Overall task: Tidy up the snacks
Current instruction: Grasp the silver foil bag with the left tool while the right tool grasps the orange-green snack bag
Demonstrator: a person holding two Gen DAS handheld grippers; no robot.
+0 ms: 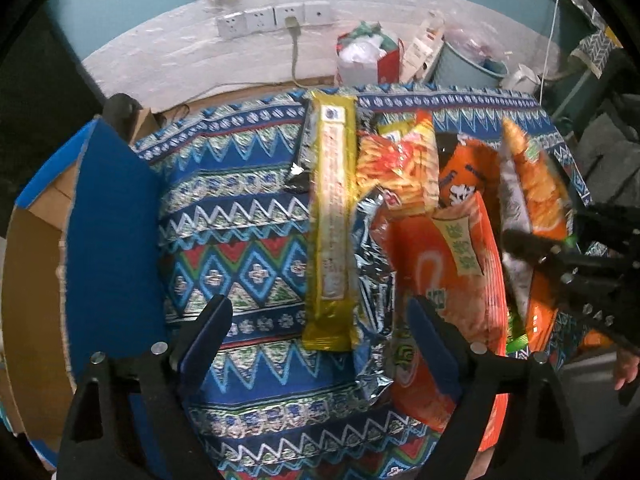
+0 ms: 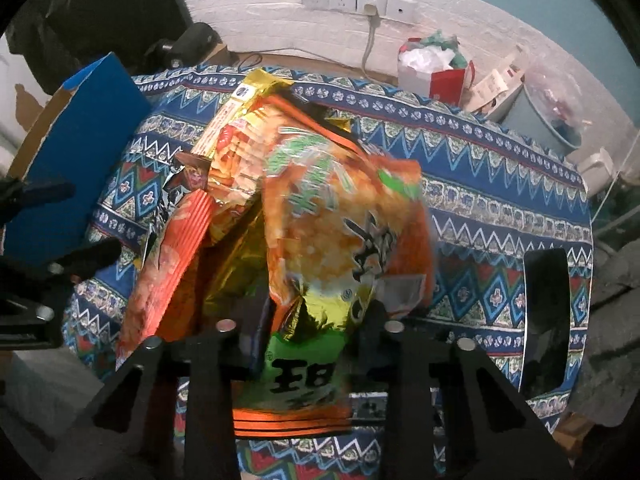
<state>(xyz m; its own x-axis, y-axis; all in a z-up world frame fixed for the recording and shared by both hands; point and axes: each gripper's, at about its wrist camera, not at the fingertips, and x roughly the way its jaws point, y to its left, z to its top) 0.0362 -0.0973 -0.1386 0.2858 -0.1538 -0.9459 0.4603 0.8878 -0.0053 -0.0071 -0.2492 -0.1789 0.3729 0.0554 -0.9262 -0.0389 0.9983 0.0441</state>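
Patterned tablecloth (image 1: 248, 248) covers the work surface; a blue-faced cardboard box (image 1: 112, 232) stands open at its left edge, well apart from the heap.

Snack pile sits mid-cloth, right of centre in the left wrist view: a long yellow packet (image 1: 332, 216) on top of a silver foil pack (image 1: 370, 280), orange bags overlapping beside them.

Right gripper (image 2: 308, 320): tongs pressed together on the lower part of an orange-and-green snack bag (image 2: 344, 232). The foil bunches where the jaws meet it. Bag looks tilted up off the heap, its top blurred.

Left gripper (image 1: 320, 320): tongs spread wide, nothing between the pads, hanging over the near end of the yellow packet and not touching it as far as can be told.

Step in hand, as I read it: first pick from the pile, right side has its bag, left side lining up on the yellow packet.

Next move likely calls for:
- right: lift clear without dragging neighbouring bags, carry toward the box;
- left: lower to straddle the packet's narrow width, then close.
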